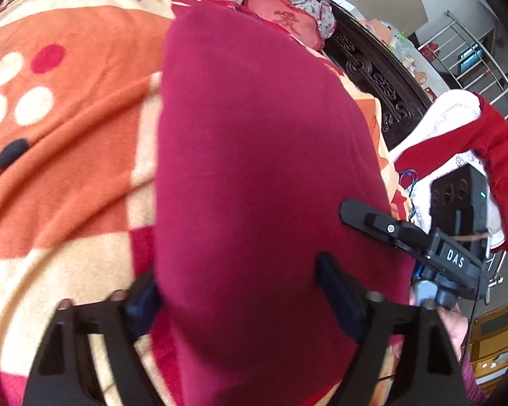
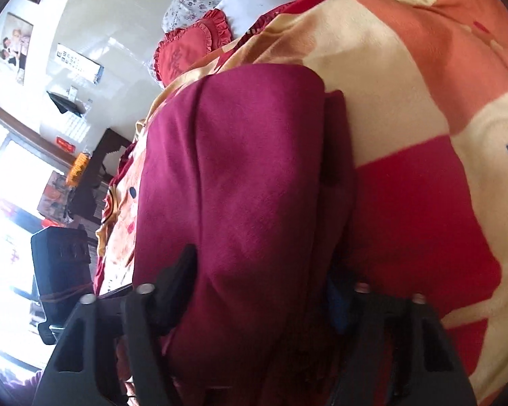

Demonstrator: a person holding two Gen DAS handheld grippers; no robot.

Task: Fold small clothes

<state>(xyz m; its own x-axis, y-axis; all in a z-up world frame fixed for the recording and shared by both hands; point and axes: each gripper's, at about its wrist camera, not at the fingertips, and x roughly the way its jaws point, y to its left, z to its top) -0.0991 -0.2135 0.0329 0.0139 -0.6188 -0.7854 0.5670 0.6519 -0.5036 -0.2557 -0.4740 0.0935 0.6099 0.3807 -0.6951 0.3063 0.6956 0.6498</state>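
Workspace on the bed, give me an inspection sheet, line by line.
Surface: patterned fleece blanket, orange, cream and red, rumpled.
Job's things: maroon garment lying on the blanket, one edge doubled over in the right wrist view.
Clutter: red ruffled cushion; red and white clothes heaped beside the bed.
Grippers: left claw and right claw each have cloth between the fingers; grip cannot be judged.
Cables: thin black cable by the right claw.
Surroundings: dark carved headboard, metal railing.

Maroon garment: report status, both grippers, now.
Left gripper and right gripper each straddle a fold of the maroon garment; grip unclear. Garment draped over the orange patterned blanket. Nothing in the way.
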